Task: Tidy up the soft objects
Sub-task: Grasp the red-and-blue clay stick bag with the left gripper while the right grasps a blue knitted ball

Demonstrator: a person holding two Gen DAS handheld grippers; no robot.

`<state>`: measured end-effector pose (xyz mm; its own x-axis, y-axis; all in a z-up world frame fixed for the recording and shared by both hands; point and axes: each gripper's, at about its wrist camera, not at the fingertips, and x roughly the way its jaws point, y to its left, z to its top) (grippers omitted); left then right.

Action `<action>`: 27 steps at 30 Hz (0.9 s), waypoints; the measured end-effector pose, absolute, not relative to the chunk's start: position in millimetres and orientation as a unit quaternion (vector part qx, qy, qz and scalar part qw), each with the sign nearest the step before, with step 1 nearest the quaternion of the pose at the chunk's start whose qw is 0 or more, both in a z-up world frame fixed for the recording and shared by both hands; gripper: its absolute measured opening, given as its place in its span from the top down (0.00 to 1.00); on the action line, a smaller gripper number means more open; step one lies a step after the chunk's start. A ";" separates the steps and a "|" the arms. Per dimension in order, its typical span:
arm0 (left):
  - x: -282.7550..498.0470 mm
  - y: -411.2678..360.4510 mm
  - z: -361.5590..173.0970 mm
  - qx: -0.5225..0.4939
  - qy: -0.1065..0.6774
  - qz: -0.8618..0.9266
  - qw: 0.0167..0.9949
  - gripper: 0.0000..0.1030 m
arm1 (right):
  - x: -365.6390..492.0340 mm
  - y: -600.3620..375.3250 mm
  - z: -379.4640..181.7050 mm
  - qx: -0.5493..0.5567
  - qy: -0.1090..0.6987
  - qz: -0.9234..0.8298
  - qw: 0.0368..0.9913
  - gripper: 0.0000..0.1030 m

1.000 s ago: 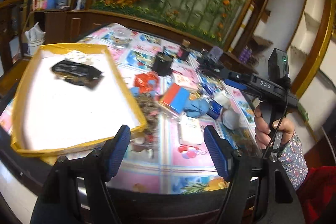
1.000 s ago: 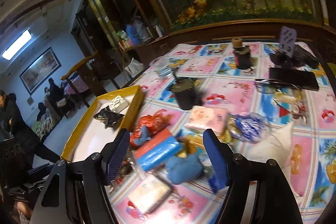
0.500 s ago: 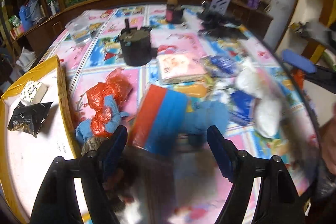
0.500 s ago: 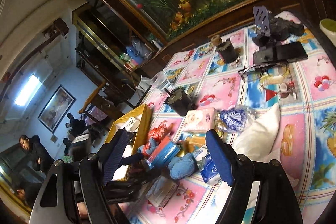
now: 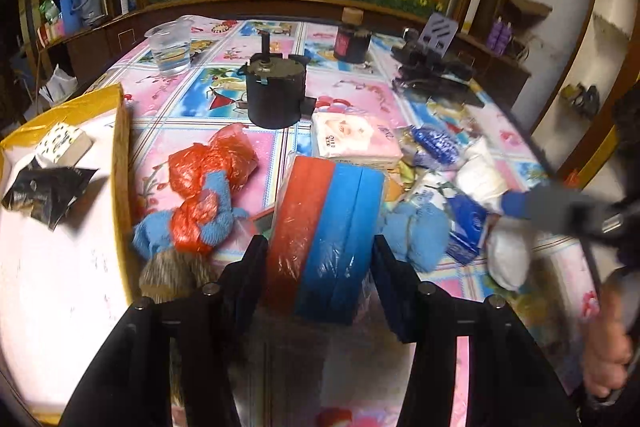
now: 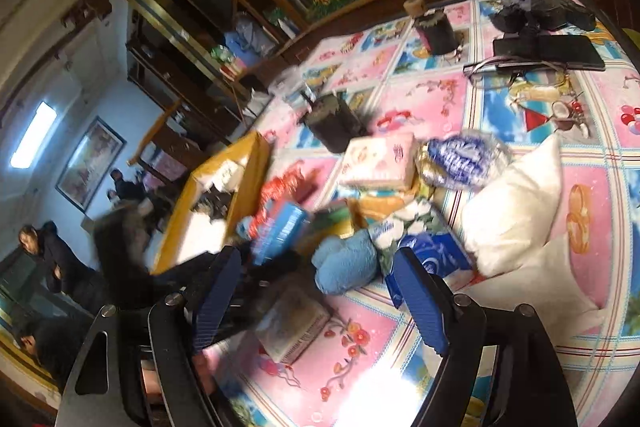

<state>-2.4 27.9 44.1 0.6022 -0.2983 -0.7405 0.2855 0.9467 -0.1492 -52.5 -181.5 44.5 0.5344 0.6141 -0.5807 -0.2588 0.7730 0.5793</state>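
A red-and-blue wrapped sponge pack (image 5: 328, 231) lies on the flowered table, and my left gripper (image 5: 320, 275) is open with its jaws on either side of the pack's near end. The pack also shows in the right wrist view (image 6: 280, 227). A blue plush toy (image 5: 416, 231) (image 6: 344, 263) lies right of it. A red plastic bag on a blue towel (image 5: 204, 187), a pink tissue pack (image 5: 352, 141) and a white pillow (image 6: 516, 203) lie around. My right gripper (image 6: 320, 299) is open and empty above the table's near edge, short of the plush toy.
A yellow-rimmed white tray (image 5: 120, 163) at the left holds a black pouch (image 5: 40, 195) and a small patterned pack (image 5: 64, 143). A black pot (image 5: 276, 95), a plastic cup (image 5: 170, 47), a dark jar (image 5: 352, 43), glasses (image 6: 520, 75) and black devices stand farther back.
My left gripper has swung from the tray toward the pile and closed in until the sponge pack sits between its jaws. The right gripper has tilted and come nearer the table.
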 end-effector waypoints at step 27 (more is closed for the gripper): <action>-54.2 98.5 58.1 -0.106 0.359 -0.163 0.913 0.50 | -56.4 -129.3 29.9 0.033 0.340 0.187 0.921 0.59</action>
<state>-54.2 98.5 58.1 0.6892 -0.3744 -0.6204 0.2220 0.9241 -0.3110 -56.4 -129.3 29.9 0.6987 0.3662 -0.6146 -0.3215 0.9281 0.1876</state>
